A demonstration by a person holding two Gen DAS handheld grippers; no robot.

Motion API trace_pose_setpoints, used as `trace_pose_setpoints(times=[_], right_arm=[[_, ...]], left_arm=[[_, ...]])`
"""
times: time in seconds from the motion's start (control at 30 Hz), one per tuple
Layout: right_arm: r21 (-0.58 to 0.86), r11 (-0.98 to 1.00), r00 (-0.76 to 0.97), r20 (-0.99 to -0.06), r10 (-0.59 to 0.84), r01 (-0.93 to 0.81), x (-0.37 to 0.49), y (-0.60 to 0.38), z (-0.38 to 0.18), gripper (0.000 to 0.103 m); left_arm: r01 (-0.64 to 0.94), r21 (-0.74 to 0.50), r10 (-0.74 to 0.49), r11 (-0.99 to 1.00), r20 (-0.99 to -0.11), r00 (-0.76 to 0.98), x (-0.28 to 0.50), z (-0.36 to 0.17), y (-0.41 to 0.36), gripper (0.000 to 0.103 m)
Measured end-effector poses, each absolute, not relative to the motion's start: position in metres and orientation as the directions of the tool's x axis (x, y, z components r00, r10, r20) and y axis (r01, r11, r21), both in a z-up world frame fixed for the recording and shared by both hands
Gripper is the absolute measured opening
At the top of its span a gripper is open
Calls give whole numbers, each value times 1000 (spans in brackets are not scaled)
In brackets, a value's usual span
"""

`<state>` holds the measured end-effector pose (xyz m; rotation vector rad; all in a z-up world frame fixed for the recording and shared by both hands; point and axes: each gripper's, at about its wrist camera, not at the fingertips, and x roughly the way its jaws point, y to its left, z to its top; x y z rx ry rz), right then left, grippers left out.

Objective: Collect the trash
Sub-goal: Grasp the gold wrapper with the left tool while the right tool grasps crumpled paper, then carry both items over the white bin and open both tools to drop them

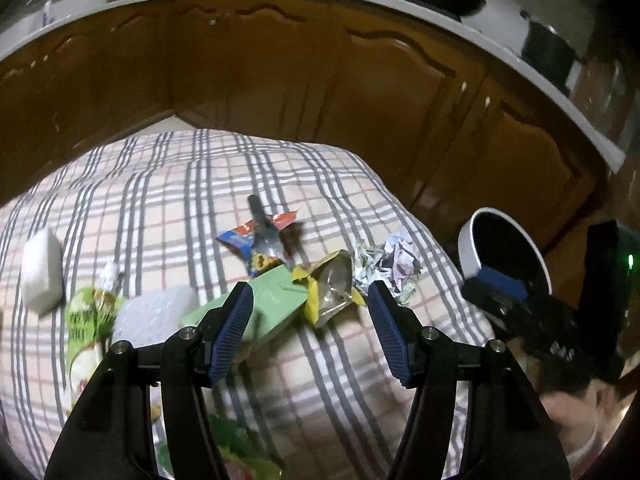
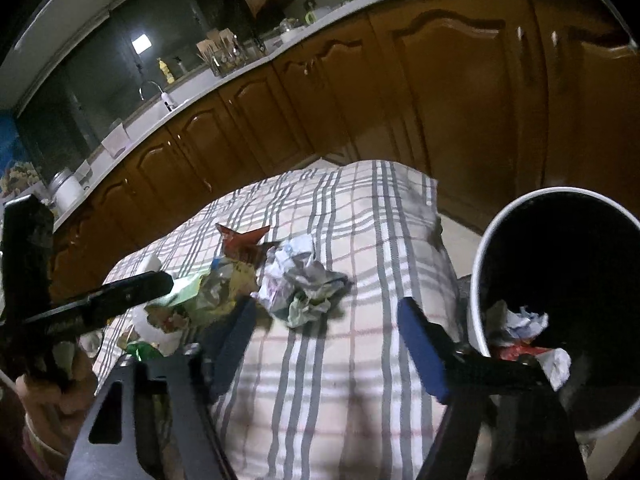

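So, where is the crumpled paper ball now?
The paper ball lies on the checked cloth, right of the yellow wrapper and left of the bin.

Each gripper is built from matte black angular arms joined by silver round pivot pins. On the left gripper (image 1: 308,300), 2 fingers are faced with ribbed blue pads (image 1: 234,336). On the right gripper (image 2: 326,312), the same blue pads (image 2: 420,352) are fitted.

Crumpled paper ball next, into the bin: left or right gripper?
Right, probably. The right gripper hangs open just short of the crumpled paper ball, with the bin beside it. The left gripper faces the green carton.
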<state>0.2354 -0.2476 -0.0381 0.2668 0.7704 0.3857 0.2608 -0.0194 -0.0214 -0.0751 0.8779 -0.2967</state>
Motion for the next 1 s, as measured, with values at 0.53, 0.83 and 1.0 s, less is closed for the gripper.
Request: trace_pose_setpoints(times=[0.53,0.83,1.0], right_arm=[[412,872,597,-640,484,-264,261,-237,-58,9],[426,870,652,-590,475,-249,224,-270,-36,8],[414,883,684,-579,444,-222,205,-289,-26,8]], left_arm=[[318,-50,-231,947,-795,561,289,-44,-53,9],[359,-47,-268,932,-757,596,266,-29,-64,6],[375,-103,-319,922,-750,580,252,-27,-71,6]])
